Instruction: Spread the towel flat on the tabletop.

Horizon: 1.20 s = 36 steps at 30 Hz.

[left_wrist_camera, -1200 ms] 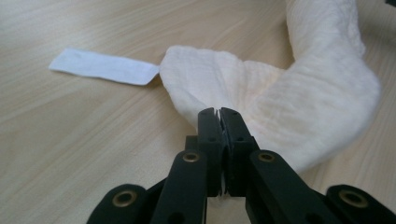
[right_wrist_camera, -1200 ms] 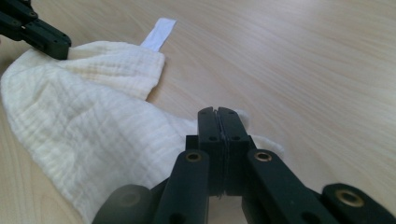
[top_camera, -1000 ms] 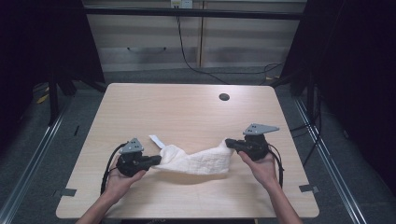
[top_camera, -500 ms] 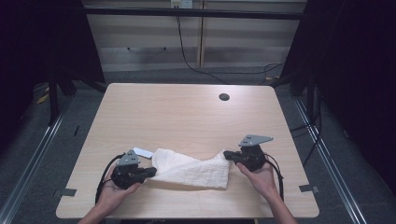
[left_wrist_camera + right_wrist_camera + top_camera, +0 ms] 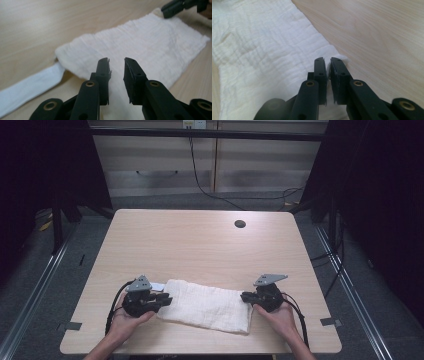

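Note:
A white folded cloth (image 5: 205, 306) lies flat on the wooden table (image 5: 200, 245) near its front edge. A white strip (image 5: 158, 285) sticks out at its left end. My left gripper (image 5: 167, 299) rests at the cloth's left end. Its jaws (image 5: 117, 60) have just been opening and stand apart over the cloth (image 5: 150, 42), no longer pinching it. My right gripper (image 5: 244, 297) sits at the right end. Its jaws (image 5: 327, 59) have just been opening too, with a narrow gap at the corner of the cloth (image 5: 262, 50). The right gripper (image 5: 175, 6) also shows far off in the left gripper view.
A dark round hole (image 5: 240, 224) sits in the table's far right part. Bare wood stretches beyond the cloth. Dark floor, metal rails (image 5: 40, 275) and cables surround the table, with cabinets behind.
The cloth hung sagging between the two shut grippers; it now lies flat on the table. Both hands came down and toward the front edge, and both pairs of jaws parted.

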Available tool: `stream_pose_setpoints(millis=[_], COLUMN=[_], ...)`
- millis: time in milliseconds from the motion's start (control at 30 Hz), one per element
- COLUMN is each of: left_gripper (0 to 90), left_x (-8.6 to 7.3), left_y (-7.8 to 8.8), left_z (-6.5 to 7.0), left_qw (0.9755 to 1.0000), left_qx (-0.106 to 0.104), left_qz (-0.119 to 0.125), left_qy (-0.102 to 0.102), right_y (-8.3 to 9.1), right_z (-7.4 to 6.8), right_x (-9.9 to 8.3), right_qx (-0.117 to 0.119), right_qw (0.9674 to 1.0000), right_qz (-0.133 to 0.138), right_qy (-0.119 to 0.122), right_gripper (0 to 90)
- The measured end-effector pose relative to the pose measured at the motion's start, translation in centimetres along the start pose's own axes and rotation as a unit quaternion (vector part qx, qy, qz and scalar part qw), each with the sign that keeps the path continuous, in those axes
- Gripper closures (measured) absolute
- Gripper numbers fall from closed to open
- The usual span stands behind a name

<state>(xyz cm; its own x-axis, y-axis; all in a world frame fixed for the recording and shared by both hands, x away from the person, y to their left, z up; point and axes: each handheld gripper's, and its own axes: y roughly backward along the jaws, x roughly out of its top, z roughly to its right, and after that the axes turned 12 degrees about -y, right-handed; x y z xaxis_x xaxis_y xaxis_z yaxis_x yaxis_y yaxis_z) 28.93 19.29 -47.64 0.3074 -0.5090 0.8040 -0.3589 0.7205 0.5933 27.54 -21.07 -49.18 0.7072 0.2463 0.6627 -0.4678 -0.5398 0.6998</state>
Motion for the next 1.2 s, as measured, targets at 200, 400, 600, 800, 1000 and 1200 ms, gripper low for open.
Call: stream_pose_setpoints(millis=[200, 400, 600, 800, 1000, 1200], left_gripper=[74.3, 76.6, 77.1, 76.8, 75.5, 73.3], left_x=[0.9, -0.1, -0.6, -0.9, -1.2, -1.1], left_y=[-2.3, -3.0, -3.2, -3.2, -2.8, -2.6], left_z=[-1.0, -1.1, -1.2, -1.2, -1.1, -0.5], left_qw=[0.9999, 0.9991, 0.9987, 0.9988, 0.9988, 0.9981], left_qx=[0.009, 0.005, 0.007, 0.009, 0.012, 0.011], left_qz=[-0.010, -0.041, -0.050, -0.046, -0.045, -0.057], left_qy=[-0.003, -0.011, -0.013, -0.012, -0.015, -0.018], right_y=[-0.9, 0.8, 1.9, -0.3, -1.3, -1.9], right_z=[0.3, 0.7, 1.9, 1.6, 1.8, 1.4], right_x=[0.1, 0.5, 1.2, 1.5, 1.3, 1.2], right_qx=[-0.004, -0.013, -0.018, -0.006, -0.019, -0.014], right_qw=[1.0000, 0.9996, 0.9980, 0.9996, 0.9996, 0.9998], right_qz=[-0.005, 0.025, 0.053, 0.022, 0.007, 0.001], right_qy=[0.000, -0.008, -0.030, -0.019, -0.021, -0.011], right_gripper=[78.8, 71.4, 72.1, 69.5, 63.3, 78.1])
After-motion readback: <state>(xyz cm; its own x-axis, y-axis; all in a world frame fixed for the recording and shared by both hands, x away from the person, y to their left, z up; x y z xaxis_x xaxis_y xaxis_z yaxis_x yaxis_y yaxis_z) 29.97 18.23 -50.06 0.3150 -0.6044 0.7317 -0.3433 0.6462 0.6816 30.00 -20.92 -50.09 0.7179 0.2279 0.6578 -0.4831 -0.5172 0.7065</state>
